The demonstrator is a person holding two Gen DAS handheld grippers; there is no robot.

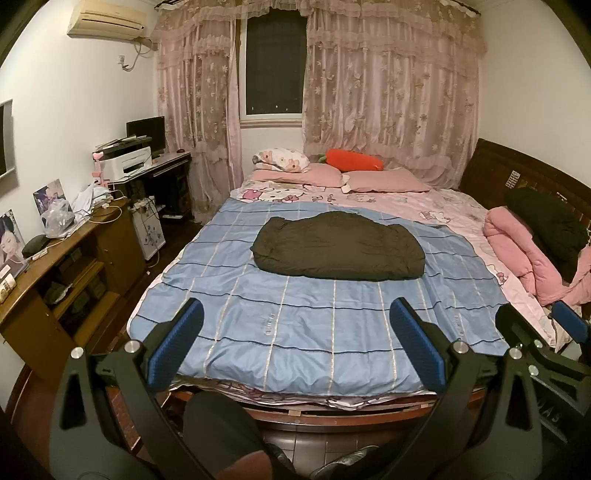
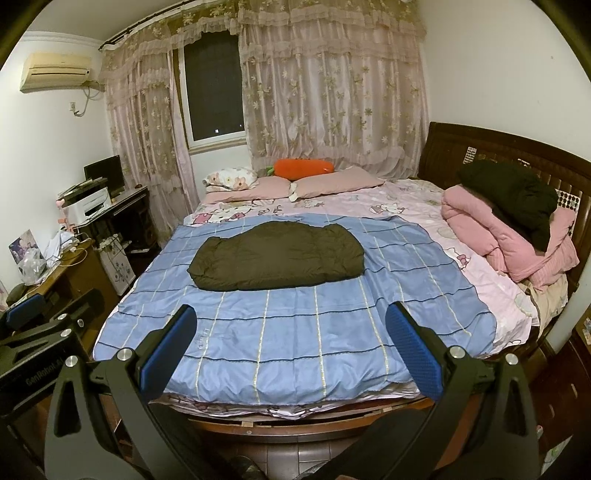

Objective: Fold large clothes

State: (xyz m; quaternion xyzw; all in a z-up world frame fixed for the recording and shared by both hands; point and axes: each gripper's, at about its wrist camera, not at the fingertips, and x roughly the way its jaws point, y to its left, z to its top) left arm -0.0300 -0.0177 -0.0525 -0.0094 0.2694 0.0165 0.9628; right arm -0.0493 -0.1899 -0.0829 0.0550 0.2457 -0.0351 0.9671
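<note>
Black tongs [image 1: 295, 339], blue ribbed pads [image 1: 177, 343], silver screws

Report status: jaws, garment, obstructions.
Left gripper and right gripper open, empty, short of bed. Dark green jacket folded on blue quilt. Nothing blocking.

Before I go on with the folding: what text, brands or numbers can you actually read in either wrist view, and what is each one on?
"GenRobot.AI" (last letters uncertain): on the body of the left gripper, seen from the right wrist view.
Embroidered mark on the blue checked quilt: too small to read.
Brand on the air conditioner: blurred, unreadable.
Lettering on the right gripper body at the left wrist view's edge: cut off, unreadable.
</note>
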